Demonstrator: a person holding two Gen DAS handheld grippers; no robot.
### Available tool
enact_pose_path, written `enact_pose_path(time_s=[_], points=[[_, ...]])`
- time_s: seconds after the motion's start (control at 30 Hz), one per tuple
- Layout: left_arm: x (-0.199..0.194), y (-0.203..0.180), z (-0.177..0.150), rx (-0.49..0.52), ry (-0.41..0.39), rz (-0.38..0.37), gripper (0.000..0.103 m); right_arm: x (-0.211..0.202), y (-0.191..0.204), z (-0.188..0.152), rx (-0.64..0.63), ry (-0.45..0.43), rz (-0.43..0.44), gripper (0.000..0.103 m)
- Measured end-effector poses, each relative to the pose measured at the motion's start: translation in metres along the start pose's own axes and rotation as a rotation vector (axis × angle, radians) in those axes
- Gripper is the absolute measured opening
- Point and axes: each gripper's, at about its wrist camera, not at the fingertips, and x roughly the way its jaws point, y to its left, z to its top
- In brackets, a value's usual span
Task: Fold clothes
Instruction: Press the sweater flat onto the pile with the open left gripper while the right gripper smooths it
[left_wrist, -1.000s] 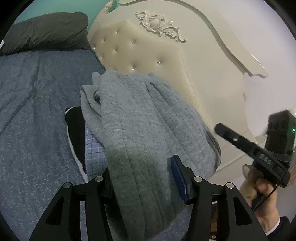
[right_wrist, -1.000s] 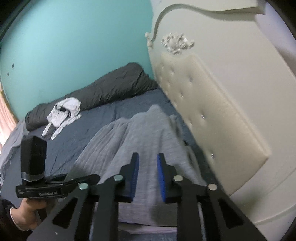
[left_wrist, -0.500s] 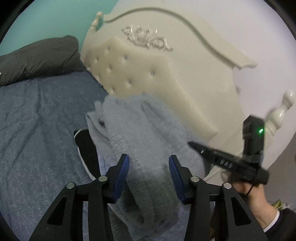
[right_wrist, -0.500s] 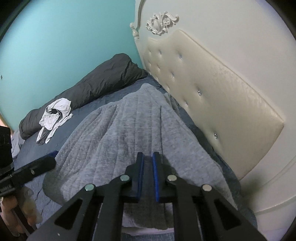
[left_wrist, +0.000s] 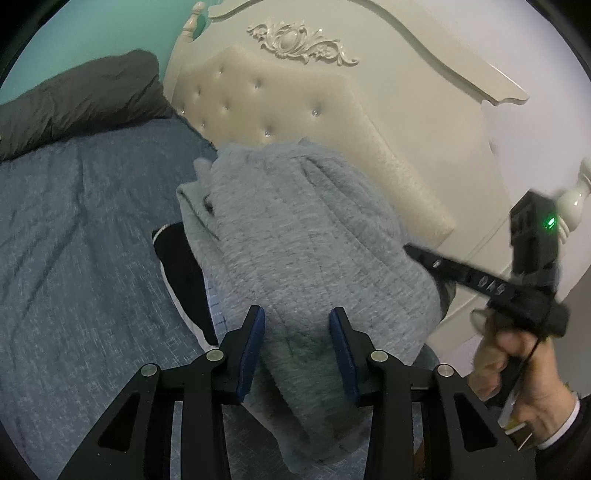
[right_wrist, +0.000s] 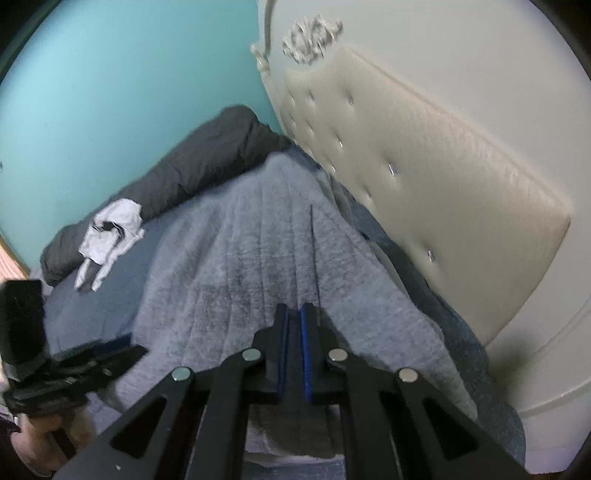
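A grey knitted garment (left_wrist: 303, 229) lies in a thick heap on the blue bed cover (left_wrist: 74, 258), close to the headboard. My left gripper (left_wrist: 297, 314) straddles the garment's near fold; its jaws are closing and the blue pads (left_wrist: 255, 339) press the bunched knit from both sides. In the right wrist view the same grey garment (right_wrist: 240, 266) spreads out ahead, and my right gripper (right_wrist: 294, 310) is shut with a thin edge of the knit pinched between its pads. The right gripper (left_wrist: 410, 251) meets the garment's right edge in the left wrist view, with a hand gripping its handle.
A black garment with a white stripe (left_wrist: 177, 266) and a light checked cloth (left_wrist: 216, 306) lie under the grey heap. The cream tufted headboard (left_wrist: 295, 122) stands right behind. A dark duvet roll (right_wrist: 207, 155) and a white garment (right_wrist: 110, 225) lie along the teal wall (right_wrist: 129, 92).
The left jaws have narrowed on the grey fold. The right jaws have come together, and the right gripper has moved in onto the garment's edge.
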Motion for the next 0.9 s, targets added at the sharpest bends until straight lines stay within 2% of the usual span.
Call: enact_pose_path(time_s=[0.2,0.33,0.57,0.73,0.9], points=[[-0.002,0.002,-0.002,-0.020,0.000,-0.002,0.039,-0.003,0.024,0.036,-0.053,-0.029,0.013,0.004],[-0.001,0.001,-0.003,-0.019,0.002,0.003,0.039,0.021,0.032,0.054,-0.046,0.014,-0.025,0.004],[-0.001,0.003,-0.002,-0.014,0.007,-0.006,0.039,0.062,0.018,0.046,-0.034,0.127,-0.127,0.003],[0.002,0.002,-0.004,-0.010,0.010,-0.013,0.039,0.073,0.001,0.038,-0.013,0.137,-0.154,0.002],[0.001,0.002,-0.002,-0.009,0.012,-0.005,0.039,0.057,0.002,0.042,0.009,0.092,-0.118,0.002]])
